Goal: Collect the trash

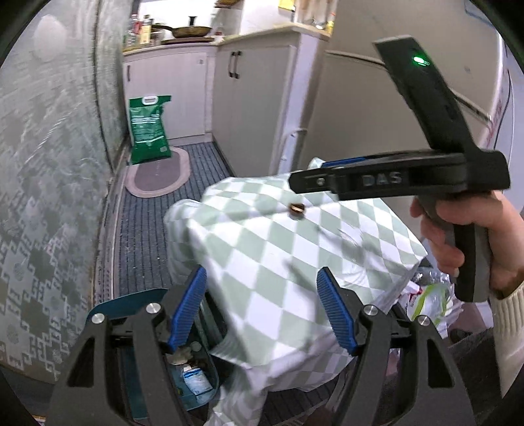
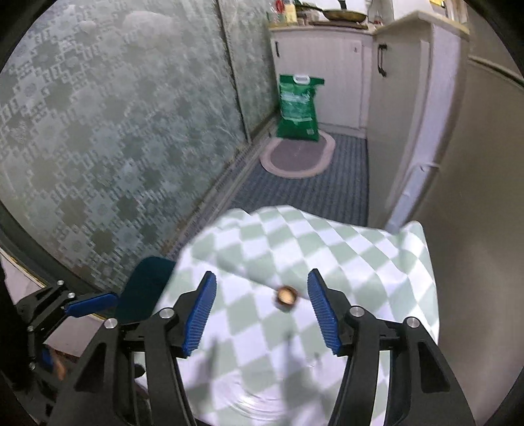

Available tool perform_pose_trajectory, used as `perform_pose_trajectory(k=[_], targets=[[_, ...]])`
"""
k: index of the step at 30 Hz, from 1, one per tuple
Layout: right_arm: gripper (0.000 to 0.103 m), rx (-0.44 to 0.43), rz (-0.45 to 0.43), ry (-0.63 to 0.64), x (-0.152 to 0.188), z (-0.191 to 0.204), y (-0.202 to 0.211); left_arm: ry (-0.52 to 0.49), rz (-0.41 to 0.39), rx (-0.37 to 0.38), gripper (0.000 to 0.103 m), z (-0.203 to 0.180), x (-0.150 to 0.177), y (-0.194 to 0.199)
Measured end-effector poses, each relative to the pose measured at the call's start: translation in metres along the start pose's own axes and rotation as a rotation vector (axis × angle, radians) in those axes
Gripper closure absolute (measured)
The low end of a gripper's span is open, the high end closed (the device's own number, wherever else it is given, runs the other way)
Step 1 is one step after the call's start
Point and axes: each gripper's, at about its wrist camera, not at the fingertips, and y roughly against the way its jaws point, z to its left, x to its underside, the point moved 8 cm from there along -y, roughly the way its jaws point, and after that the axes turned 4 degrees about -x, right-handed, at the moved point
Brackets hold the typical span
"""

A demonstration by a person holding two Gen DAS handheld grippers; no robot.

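Green-and-white checked cloth (image 1: 278, 262) drapes over the blue bin (image 1: 196, 386), hiding most; left gripper (image 1: 262, 311) and right gripper (image 2: 260, 313) jaws apart, empty.

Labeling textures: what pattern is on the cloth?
Pale green and white diamond check on the cloth; clearest in the right wrist view.

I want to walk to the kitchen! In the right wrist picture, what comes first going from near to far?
Checkered cloth → striped floor mat → oval rug → green bag → white cabinets → frying pan on top.
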Motion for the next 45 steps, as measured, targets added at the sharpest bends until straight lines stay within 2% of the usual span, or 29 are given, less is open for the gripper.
perform_pose_trajectory(k=[4,8,17,21,26,32,36,41,45], targets=[[0.056,0.033,0.054,-0.005,0.014,-0.016,-0.015,-0.029,0.019,0.019,0.030,-0.017,0.005,-0.010],[0.060,0.017,0.085,-0.029,0.019,-0.023,-0.028,-0.053,0.038,0.038,0.030,-0.031,0.008,-0.019],[0.069,0.101,0.123,0.050,0.021,-0.018,-0.047,-0.110,0.069,0.079,0.029,-0.054,0.015,-0.034],[0.083,0.140,0.127,0.057,0.021,-0.023,-0.048,-0.121,0.072,0.091,0.029,-0.059,0.014,-0.037],[0.083,0.154,0.123,0.076,0.023,-0.024,-0.049,-0.162,0.066,0.104,0.029,-0.070,0.012,-0.041],[0.083,0.038,0.085,-0.027,0.022,-0.035,-0.032,-0.183,0.070,0.118,0.031,-0.079,0.011,-0.046],[0.083,0.023,0.032,-0.063,0.020,-0.048,-0.005,-0.215,0.060,0.106,0.031,-0.088,0.010,-0.049],[0.083,0.017,-0.004,-0.081,0.020,-0.056,0.015,-0.251,0.065,0.101,0.040,-0.098,0.010,-0.054],[0.083,0.016,-0.014,-0.080,0.023,-0.061,0.023,-0.237,0.080,0.123,0.048,-0.101,0.009,-0.060]])
